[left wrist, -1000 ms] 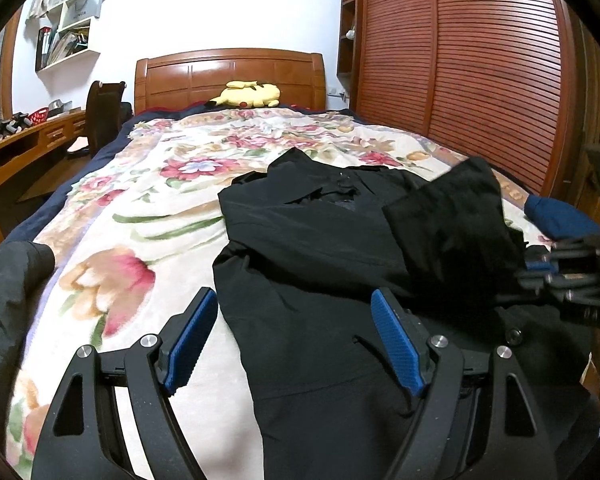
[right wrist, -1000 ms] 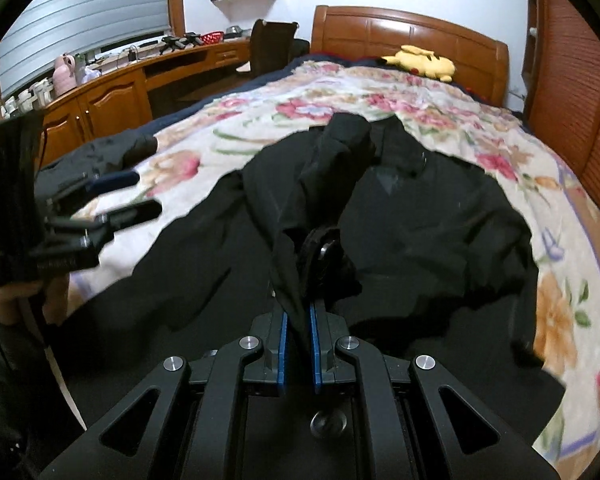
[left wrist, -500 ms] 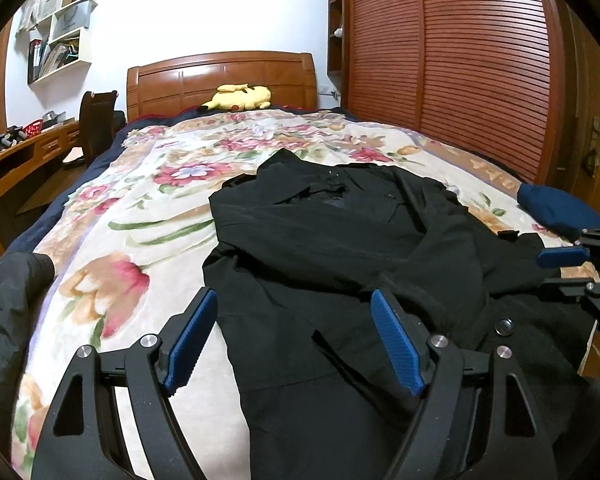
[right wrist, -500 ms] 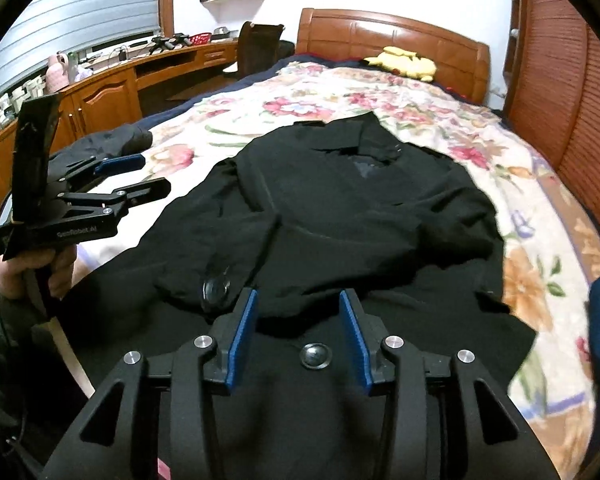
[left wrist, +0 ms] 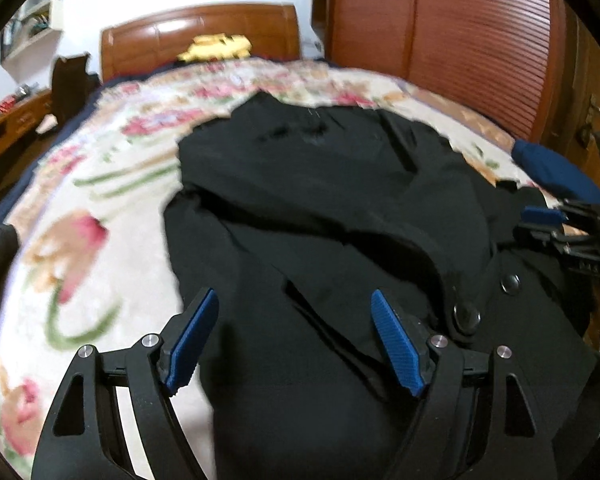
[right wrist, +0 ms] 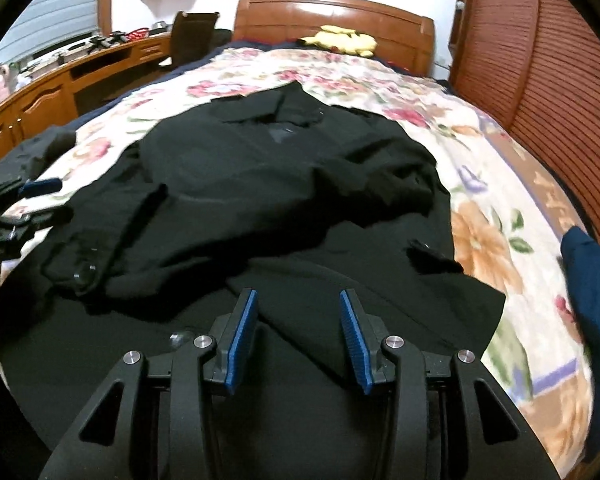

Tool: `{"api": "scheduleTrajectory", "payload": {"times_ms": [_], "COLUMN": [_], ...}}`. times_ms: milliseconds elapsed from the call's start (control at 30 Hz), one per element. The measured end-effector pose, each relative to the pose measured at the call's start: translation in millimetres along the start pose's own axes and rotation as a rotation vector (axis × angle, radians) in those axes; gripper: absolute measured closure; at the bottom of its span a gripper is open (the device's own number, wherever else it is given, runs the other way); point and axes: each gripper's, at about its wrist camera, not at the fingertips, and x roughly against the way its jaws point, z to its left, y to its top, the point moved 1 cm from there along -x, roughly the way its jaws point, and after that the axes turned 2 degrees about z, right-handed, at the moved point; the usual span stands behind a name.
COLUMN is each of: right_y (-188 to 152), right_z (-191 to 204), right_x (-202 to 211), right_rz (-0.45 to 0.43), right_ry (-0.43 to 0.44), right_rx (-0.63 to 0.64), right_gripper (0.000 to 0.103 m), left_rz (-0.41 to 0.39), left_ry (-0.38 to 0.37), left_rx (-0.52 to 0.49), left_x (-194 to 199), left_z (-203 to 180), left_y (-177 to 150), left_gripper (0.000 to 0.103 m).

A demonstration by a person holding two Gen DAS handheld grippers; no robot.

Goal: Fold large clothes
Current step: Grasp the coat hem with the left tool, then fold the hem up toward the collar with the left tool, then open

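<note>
Black coat (right wrist: 284, 184) bears no legible label; both claws gape, holding nothing.

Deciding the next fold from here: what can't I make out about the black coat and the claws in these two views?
- Black coat, near hem: cut off behind the right claw in the right wrist view, and behind the left claw in the left wrist view.
- Right claw in the left wrist view: only a blue tip at the frame edge; its gap is unreadable there.
- Coat's underside on the floral bedspread: hidden by the coat itself.
- Left wrist view: motion blur smears seams and collar.
</note>
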Motion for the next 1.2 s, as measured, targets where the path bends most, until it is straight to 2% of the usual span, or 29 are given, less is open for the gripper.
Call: {"api": "scheduleTrajectory", "payload": {"times_ms": [133,233,300,400,433,500,667,900,1033,1200], "right_y": [-4.1,-7.2,-14.2,-18.0,-17.4,-21.3,-30.1,-44.1,-58.5,-66.5], "right_z": [-3.1,-2.6,-9.9,-14.4,-14.9,-17.8,-14.6,-26.1,-37.7,-46.1], "right_x": [-5.3,-3.4,3.7,3.9,3.3,0.7,-7.0,22.2,32.4,56.7], "right_rz": [0.001,-0.007,-0.022,-0.045,-0.055,-0.068,-0.075,-0.123,-0.123,-0.168], "right_ry": [0.005,0.015,0.027,0.042,0.053,0.074,0.088,0.137,0.124,0.13], "right_rx": [-0.025,-0.028,-0.027,-0.03,-0.037,-0.052,-0.016,-0.02,-0.02,-0.039], "right_gripper": [0.059,0.059,0.059,0.059,0.059,0.059,0.059,0.059,0.059,0.059], "left_rz": [0.085,0.112,0.121,0.122,0.12,0.113,0.085,-0.055,-0.126,-0.175], "left_ry": [-0.012,-0.075,-0.087,-0.12,-0.126,-0.093,-0.017,0.149,0.25,0.286], "left_rx": [-0.01,-0.001,0.005,0.003,0.0,-0.021,-0.034,-0.01,-0.035,-0.1], "left_x": [-21.1,-26.0,-27.7,-25.6,-23.2,-18.8,0.2,65.7,93.0,111.9], "left_z": [-7.2,-9.5,-9.3,-11.1,-12.0,-17.1,-19.6,-18.3,-28.8,-50.4], "left_y": [-5.1,-7.1,-8.2,-10.8,-11.9,-13.8,-13.6,21.7,39.5,35.7], "left_gripper": [0.024,0.042,0.047,0.071,0.084,0.097,0.101,0.101,0.101,0.101]}}
